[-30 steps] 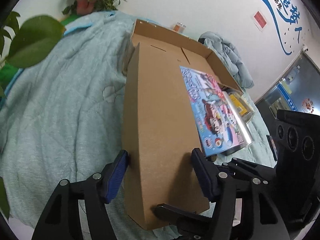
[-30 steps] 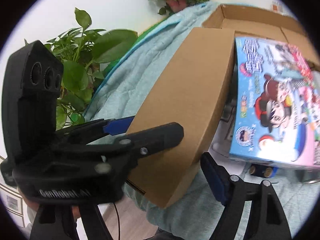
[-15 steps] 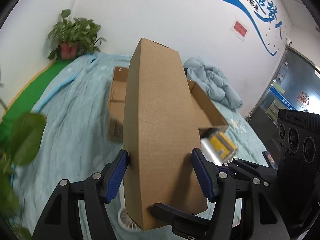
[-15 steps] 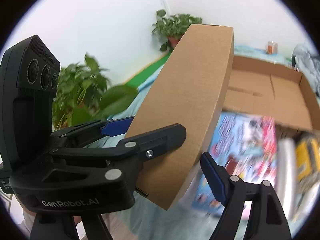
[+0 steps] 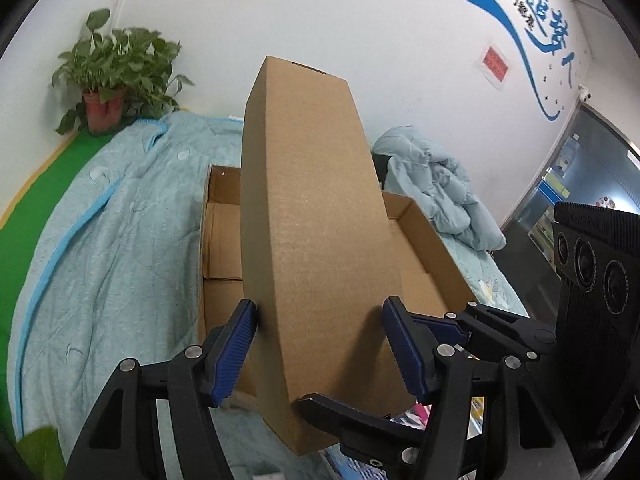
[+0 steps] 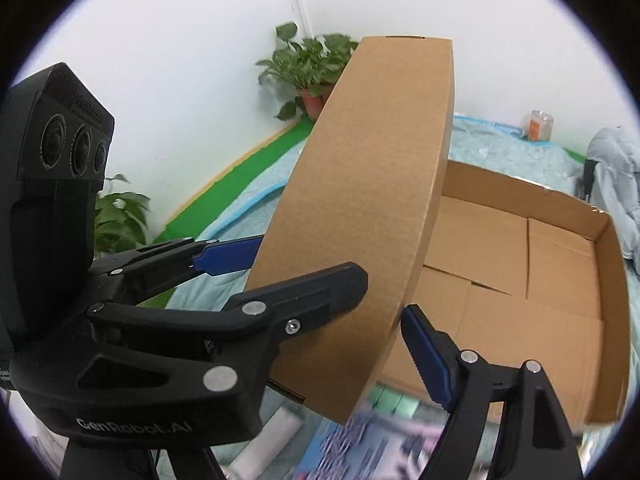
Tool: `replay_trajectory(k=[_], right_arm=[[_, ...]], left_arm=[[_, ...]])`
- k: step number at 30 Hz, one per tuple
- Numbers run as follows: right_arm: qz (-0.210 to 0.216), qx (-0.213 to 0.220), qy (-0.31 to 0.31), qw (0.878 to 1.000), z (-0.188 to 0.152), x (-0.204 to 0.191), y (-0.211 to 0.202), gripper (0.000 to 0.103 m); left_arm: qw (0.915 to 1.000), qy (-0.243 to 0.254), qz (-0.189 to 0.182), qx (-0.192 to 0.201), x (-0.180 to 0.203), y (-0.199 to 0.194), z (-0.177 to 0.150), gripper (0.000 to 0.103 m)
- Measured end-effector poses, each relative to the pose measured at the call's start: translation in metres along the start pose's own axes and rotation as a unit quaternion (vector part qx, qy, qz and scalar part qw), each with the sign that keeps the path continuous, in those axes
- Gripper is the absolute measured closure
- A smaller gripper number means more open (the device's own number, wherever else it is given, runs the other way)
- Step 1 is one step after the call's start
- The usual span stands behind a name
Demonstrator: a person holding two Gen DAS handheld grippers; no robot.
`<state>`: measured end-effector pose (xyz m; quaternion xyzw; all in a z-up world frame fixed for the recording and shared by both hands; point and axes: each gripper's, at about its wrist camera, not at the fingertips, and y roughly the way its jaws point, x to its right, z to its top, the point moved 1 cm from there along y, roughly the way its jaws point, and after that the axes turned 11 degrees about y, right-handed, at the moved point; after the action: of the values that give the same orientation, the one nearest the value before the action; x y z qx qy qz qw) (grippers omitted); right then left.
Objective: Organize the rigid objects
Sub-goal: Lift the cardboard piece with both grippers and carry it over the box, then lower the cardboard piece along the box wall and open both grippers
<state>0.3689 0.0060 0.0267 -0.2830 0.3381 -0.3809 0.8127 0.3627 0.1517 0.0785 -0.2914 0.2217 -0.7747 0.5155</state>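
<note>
A long flat brown cardboard box (image 5: 312,240) is held up in the air, one end toward me. My left gripper (image 5: 320,344) is shut on its near end, blue pads on both sides. It also shows in the right wrist view (image 6: 372,200), with the left gripper (image 6: 224,284) clamped on it. My right gripper's right finger (image 6: 428,356) stands just beside the box edge; its left finger is hidden, so its state is unclear. Below lies an open shallow cardboard tray (image 5: 432,248), also in the right wrist view (image 6: 520,264), with nothing inside.
A light blue quilt (image 5: 100,248) covers the bed. A colourful picture box (image 6: 360,444) lies blurred at the bottom. Potted plants (image 5: 112,76) stand by the white wall. A crumpled blanket (image 5: 436,192) lies at the right. A jar (image 6: 540,124) stands far back.
The brown box has been lifted and tilted up from the bed. The view has swung up and over the open tray; the picture box has dropped to the bottom of the view.
</note>
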Motion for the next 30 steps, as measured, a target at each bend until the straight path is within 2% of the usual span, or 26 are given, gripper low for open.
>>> replay_trajectory(k=[9, 12, 15, 21, 24, 26, 28, 30], right_arm=[[0.012, -0.057, 0.034, 0.998, 0.020, 0.024, 0.070, 0.023], [0.021, -0.083, 0.047, 0.995, 0.014, 0.033, 0.090, 0.023], [0.028, -0.107, 0.062, 0.992, 0.010, 0.041, 0.104, 0.023], [0.063, -0.135, 0.092, 0.984, 0.006, 0.055, 0.112, 0.022], [0.088, -0.139, 0.085, 0.983, -0.001, 0.058, 0.092, 0.022], [0.095, -0.131, 0.078, 0.984, -0.003, 0.062, 0.079, 0.023], [0.080, -0.122, 0.076, 0.986, -0.003, 0.064, 0.078, 0.029], [0.077, -0.130, 0.085, 0.985, -0.005, 0.061, 0.085, 0.052]], left_arm=[[0.9959, -0.058, 0.003, -0.069, -0.067, 0.087, -0.001, 0.041], [0.9937, -0.062, 0.011, -0.094, -0.078, 0.112, -0.006, 0.045], [0.9923, -0.060, 0.029, -0.105, -0.082, 0.128, -0.015, 0.054], [0.9926, -0.063, 0.030, -0.100, -0.084, 0.118, -0.034, 0.054], [0.9944, -0.066, 0.033, -0.076, -0.081, 0.094, -0.045, 0.054], [0.9956, -0.057, 0.050, -0.055, -0.071, 0.070, -0.051, 0.052], [0.9957, -0.041, 0.078, -0.029, -0.056, 0.048, -0.055, 0.049], [0.9951, -0.030, 0.095, -0.002, -0.041, 0.025, -0.060, 0.038]])
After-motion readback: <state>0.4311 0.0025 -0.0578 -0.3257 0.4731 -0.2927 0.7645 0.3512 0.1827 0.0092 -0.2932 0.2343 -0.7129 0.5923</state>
